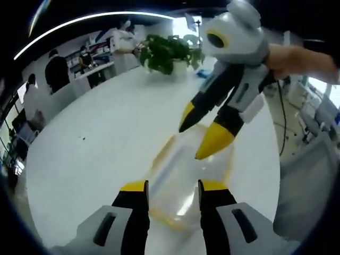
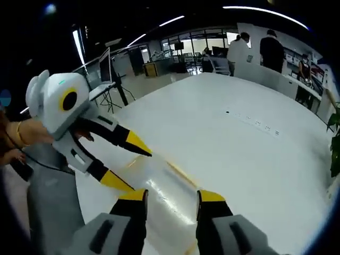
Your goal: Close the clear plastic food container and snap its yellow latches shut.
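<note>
One clear container [image 1: 186,180] lies between two hand-held grippers, left [image 1: 172,187] and right [image 2: 172,197].

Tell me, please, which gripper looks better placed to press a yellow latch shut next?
Probably the right gripper: its open tips sit over the container at its yellow edge. The left gripper straddles the near end.

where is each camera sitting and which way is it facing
left gripper view: rides the left tool, facing over the clear container toward a potted plant; the right tool and a hand enter.
right gripper view: rides the right tool, facing the opposite way; the left tool enters.
Shared: container, white table, both tools open.
</note>
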The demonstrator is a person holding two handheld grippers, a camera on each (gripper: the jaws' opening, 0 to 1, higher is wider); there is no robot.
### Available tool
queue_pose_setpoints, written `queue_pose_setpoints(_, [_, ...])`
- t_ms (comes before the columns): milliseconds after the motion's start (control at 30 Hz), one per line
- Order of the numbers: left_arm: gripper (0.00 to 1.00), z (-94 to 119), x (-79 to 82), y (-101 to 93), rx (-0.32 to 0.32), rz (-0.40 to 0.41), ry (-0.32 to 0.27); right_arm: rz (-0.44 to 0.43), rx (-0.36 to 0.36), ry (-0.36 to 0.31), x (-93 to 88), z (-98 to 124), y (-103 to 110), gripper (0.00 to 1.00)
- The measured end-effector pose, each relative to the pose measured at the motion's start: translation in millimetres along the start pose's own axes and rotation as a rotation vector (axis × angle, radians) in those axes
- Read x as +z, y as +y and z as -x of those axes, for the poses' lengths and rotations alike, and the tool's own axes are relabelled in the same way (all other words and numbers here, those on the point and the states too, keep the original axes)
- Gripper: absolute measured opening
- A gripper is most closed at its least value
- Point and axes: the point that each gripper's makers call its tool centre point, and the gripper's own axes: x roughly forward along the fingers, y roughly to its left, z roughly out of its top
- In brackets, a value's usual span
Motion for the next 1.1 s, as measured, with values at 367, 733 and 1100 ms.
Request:
queue_pose_setpoints(367, [0.35, -10.2, 3.3, -10.0, -0.027, -0.039, -0.019, 0.012, 0.019, -0.012, 10.3, -10.1, 3.4, 0.29])
queue_pose_setpoints(733, [0.44, -6.1, 4.2, -28.8, -0.082, -0.144, -0.039, 0.101, 0.045, 0.036, 17.7, -20.6, -0.8, 0.35])
queue_pose_setpoints(1100, [0.49, -14.3, -10.3, -40.5, -0.087, -0.267, 0.012, 0.188, 0.107, 0.142, 11.5, -32.7, -2.5, 0.38])
